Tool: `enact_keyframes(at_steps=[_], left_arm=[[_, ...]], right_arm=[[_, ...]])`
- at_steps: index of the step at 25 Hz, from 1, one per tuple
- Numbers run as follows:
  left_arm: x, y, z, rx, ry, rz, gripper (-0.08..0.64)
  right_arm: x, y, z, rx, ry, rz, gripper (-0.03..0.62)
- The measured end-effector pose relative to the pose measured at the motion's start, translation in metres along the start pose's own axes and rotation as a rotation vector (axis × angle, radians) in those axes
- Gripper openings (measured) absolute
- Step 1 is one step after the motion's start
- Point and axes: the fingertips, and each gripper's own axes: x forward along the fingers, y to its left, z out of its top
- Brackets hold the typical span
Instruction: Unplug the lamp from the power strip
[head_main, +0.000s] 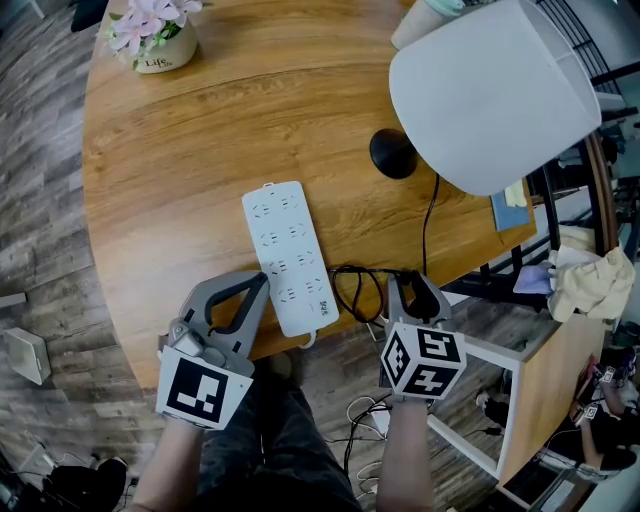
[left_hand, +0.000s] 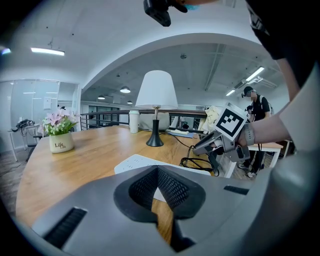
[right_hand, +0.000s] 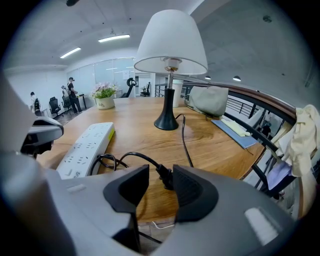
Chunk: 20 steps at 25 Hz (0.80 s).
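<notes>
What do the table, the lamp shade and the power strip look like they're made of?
Table: wood or wood-look laminate, satin; grain lines and soft reflections show.
Lamp shade: white and matte, perhaps fabric or plastic; no weave is visible.
Power strip: smooth white hard plastic, judging by its moulded sockets and rounded corners.

The lamp (head_main: 490, 90), with a white shade and black base, stands upright on the desk (head_main: 180, 150). The white power strip (head_main: 288, 255) lies flat near the front edge. The black cord (head_main: 352, 290) is coiled just beside it, and its plug (right_hand: 162, 175) rests on the wood.
</notes>
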Motion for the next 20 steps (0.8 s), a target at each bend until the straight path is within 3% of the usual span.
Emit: enact_keyframes(at_steps=[7,20], left_arm=[[-0.002,-0.006,0.001,-0.007,-0.006,-0.003,-0.003],[-0.014,-0.017,-0.001,-0.011,-0.009,0.020,-0.003]], right_arm=[[-0.010,0.002,-0.003,0.002,-0.007,0.012,0.144],[-0.028,0.026,0.009,0.013,-0.114,0.115,0.134]])
